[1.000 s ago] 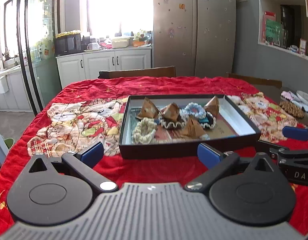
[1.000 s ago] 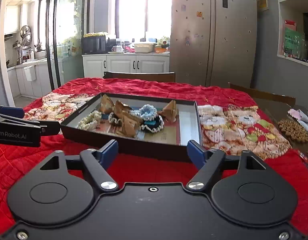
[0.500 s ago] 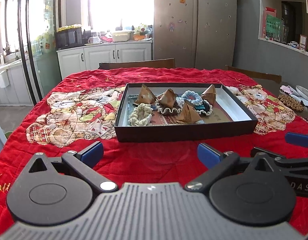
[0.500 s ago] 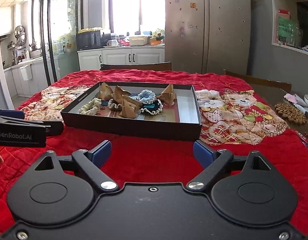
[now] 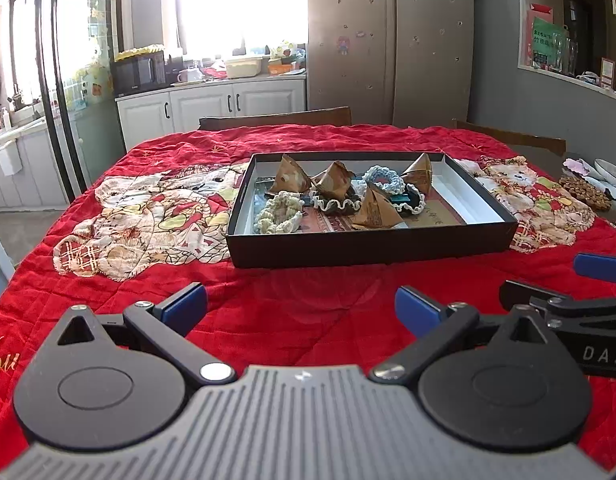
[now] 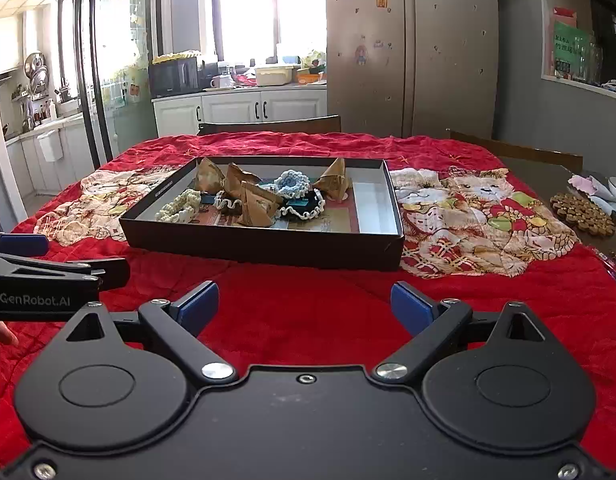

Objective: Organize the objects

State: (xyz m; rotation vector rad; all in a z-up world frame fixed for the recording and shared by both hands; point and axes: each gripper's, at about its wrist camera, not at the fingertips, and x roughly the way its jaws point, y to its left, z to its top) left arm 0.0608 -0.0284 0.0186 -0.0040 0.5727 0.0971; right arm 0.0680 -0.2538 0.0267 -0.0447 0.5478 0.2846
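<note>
1. The left tongs (image 5: 301, 305) hang over the red quilted cloth (image 5: 292, 320) on the bench, their blue pads spread wide with only cloth showing between them.
2. The right tongs (image 6: 304, 307) have just been opening and now stand spread wide too, with nothing between the pads.
3. Each pair shows in the other's view: the right tongs come in at the right edge of the left wrist view, and the left tongs at the left edge of the right wrist view, so the two sit side by side, apart.
4. A shallow black box (image 5: 367, 246) with a pale inside rests on the cloth ahead of both tongs, well clear of the pads.
5. Inside the box lie four brown pyramid-shaped paper packets (image 5: 290, 176), a cream crocheted ring (image 5: 278, 213), a light blue crocheted ring (image 5: 383, 177) and dark frilled pieces edged in white (image 5: 335, 204); these are bunched towards the box's left and middle, and some seem to overlap, though the tangle is hard to read.
6. The right end of the box floor is bare.
7. A round brown beaded mat (image 6: 581, 214) lies at the far right on the bare bench, beyond the cloth's edge.
</note>
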